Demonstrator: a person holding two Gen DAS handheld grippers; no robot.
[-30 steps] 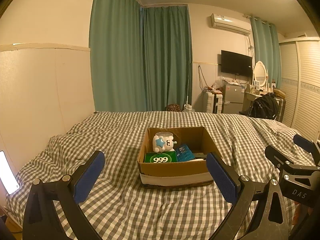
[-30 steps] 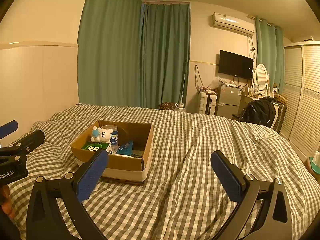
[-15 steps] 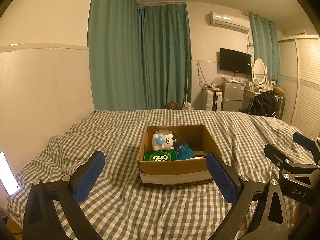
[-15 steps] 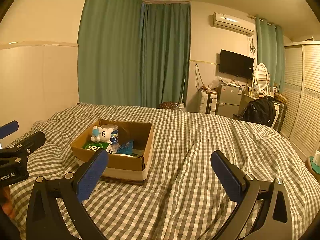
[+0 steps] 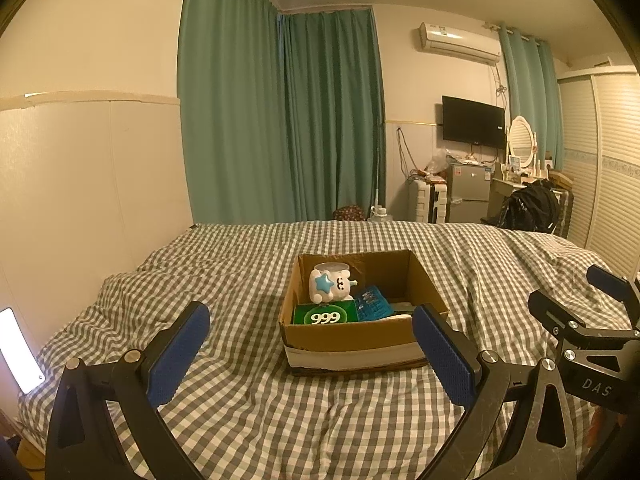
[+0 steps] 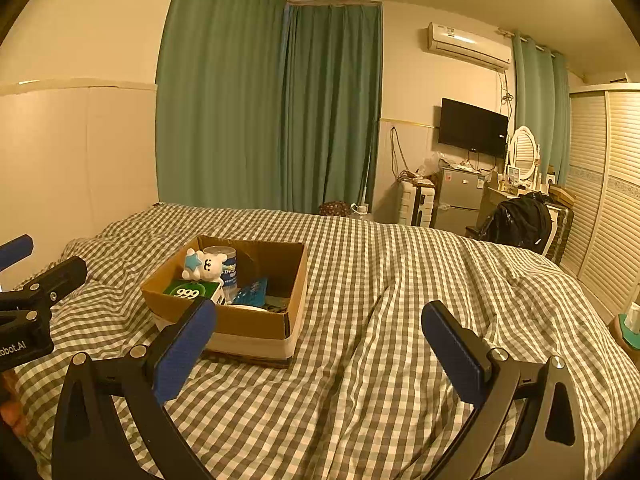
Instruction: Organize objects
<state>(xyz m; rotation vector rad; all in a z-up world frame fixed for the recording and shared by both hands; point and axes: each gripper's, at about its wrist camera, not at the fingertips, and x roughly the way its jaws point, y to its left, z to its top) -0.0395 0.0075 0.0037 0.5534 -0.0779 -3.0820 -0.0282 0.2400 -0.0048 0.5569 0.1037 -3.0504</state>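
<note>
- The left hand-held gripper [image 5: 310,350] hangs above the bed with its blue-padded fingers [image 5: 178,354] spread wide and nothing between them.
- The right hand-held gripper [image 6: 320,350] is just the same: jaws wide apart, empty, held over the checked cover to the right of the left one.
- Each shows at the edge of the other's view, so the two sit side by side, a little apart.
- Straight ahead of the left one, a cardboard box [image 5: 352,340] rests on the grey-and-white checked bed [image 5: 240,420]; from the right wrist view it lies ahead and off to the left.
- Inside the box, at the back left, a white bear toy [image 5: 332,286] with a blue star leans against a clear bottle [image 6: 226,264].
- In front of the toy lies a green carton marked 999 [image 5: 324,316], flat against the near wall of the box.
- Beside the carton, toward the middle, a blue packet [image 5: 372,304] stands tilted; something white lies along the near wall, too hidden to name.
- Beyond the bed hang green curtains [image 5: 280,128], and on the far right wall a television [image 5: 472,122] with a small fridge [image 5: 468,196] below it.
</note>
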